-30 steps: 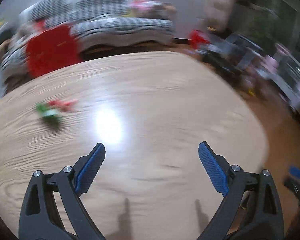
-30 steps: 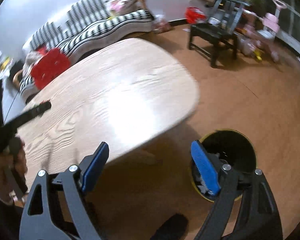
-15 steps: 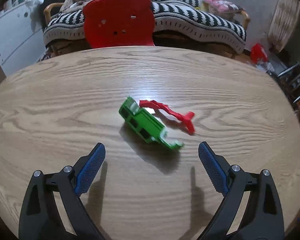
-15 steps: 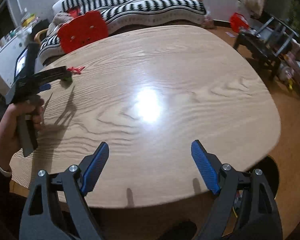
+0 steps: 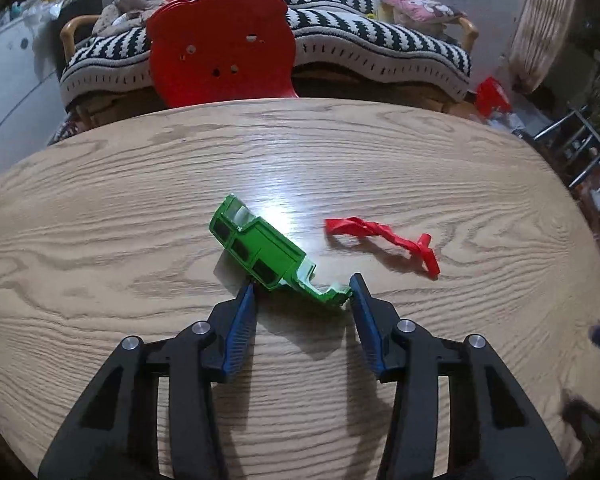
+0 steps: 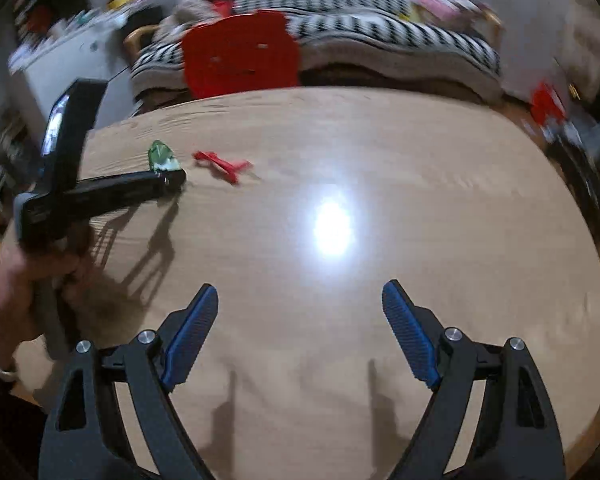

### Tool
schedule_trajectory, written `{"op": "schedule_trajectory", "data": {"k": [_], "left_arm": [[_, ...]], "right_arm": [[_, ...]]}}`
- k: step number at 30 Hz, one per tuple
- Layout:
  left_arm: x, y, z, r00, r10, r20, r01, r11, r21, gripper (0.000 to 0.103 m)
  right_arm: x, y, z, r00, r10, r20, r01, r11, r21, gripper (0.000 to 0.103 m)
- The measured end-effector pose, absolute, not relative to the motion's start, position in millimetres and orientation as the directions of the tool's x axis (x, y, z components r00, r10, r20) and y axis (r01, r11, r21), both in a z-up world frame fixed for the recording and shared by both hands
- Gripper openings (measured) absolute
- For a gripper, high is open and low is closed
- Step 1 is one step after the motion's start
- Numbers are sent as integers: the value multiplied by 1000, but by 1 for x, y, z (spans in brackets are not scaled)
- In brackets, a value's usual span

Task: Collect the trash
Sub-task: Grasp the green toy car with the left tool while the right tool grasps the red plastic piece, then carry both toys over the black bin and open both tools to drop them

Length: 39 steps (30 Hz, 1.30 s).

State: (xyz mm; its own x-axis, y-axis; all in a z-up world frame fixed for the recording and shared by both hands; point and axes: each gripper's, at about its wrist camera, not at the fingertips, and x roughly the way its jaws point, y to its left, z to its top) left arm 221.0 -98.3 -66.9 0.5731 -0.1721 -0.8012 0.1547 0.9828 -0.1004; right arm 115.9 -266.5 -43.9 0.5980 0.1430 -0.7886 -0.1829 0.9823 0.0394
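Note:
A green plastic toy-car shell lies on the wooden table, and a twisted red plastic strip rests just to its right. My left gripper has its jaws closing on the near end of the green shell, and both blue fingertips touch it. In the right wrist view the left gripper sits at the green shell, the red strip beside it. My right gripper hovers open over bare table, with nothing between its fingers.
A red chair back stands at the table's far edge, in front of a black-and-white striped sofa. The person's hand holding the left gripper is at the left. Dark furniture and toys crowd the floor at the right.
The left gripper moved up to the green shell and its jaws narrowed around it. The right gripper swung from the floor bin to above the table and stayed wide.

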Motion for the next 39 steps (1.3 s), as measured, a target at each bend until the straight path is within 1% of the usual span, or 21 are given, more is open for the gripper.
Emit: {"op": "schedule_trajectory", "data": {"k": [3,9,10,12,13,14,15,16,17,18,19,23,29,34,39], "left_arm": [[216,-78,-61,576,-176,-798,147,983,-111,46],[208,-37,-55,565,-181,-805,114,983,-141,46],[207,-33,-56,561,-181,-807,111,983,-144,46],[204,-27,-57,561,-173,-810,105,985,-137,46],[202,-25,-56,566,-165,-807,101,986,-131,46],[199,-24,-53,570,-164,-805,101,986,-130,46],[197,-23,-51,572,-169,-802,109,986,-130,46],[196,-23,-49,575,-169,-800,113,985,-127,46],[193,-24,-45,582,-165,-796,118,986,-118,46],[191,-25,-43,586,-161,-794,122,986,-110,46],[190,-27,-42,586,-161,-794,127,986,-106,46],[181,-38,-38,576,-168,-800,147,984,-101,46],[148,-77,-22,580,-220,-785,248,965,-87,46],[110,-124,-10,568,-278,-775,362,930,-69,46],[58,-190,3,535,-374,-757,499,864,-75,46]], "right_arm": [[157,-240,-57,575,174,-799,-248,968,33,81],[225,-195,-83,535,168,-828,-323,946,-17,81],[234,-191,-83,534,189,-824,-334,943,0,80],[249,-186,-82,536,190,-822,-341,940,-5,78],[253,-186,-81,535,195,-822,-348,937,-5,75],[259,-184,-80,538,200,-819,-355,935,-5,68],[262,-182,-79,539,205,-817,-359,933,-3,64],[262,-182,-78,538,212,-816,-366,930,0,51],[262,-180,-77,529,218,-820,-372,928,7,30],[261,-176,-76,521,224,-824,-375,927,15,19],[260,-172,-77,513,228,-827,-374,927,24,12],[234,-172,-75,521,214,-826,-345,938,25,11],[158,-218,-40,584,178,-792,-215,975,60,11],[81,-265,-18,624,92,-776,-116,993,24,11],[-2,-332,-6,658,-21,-753,36,999,3,11]]}}
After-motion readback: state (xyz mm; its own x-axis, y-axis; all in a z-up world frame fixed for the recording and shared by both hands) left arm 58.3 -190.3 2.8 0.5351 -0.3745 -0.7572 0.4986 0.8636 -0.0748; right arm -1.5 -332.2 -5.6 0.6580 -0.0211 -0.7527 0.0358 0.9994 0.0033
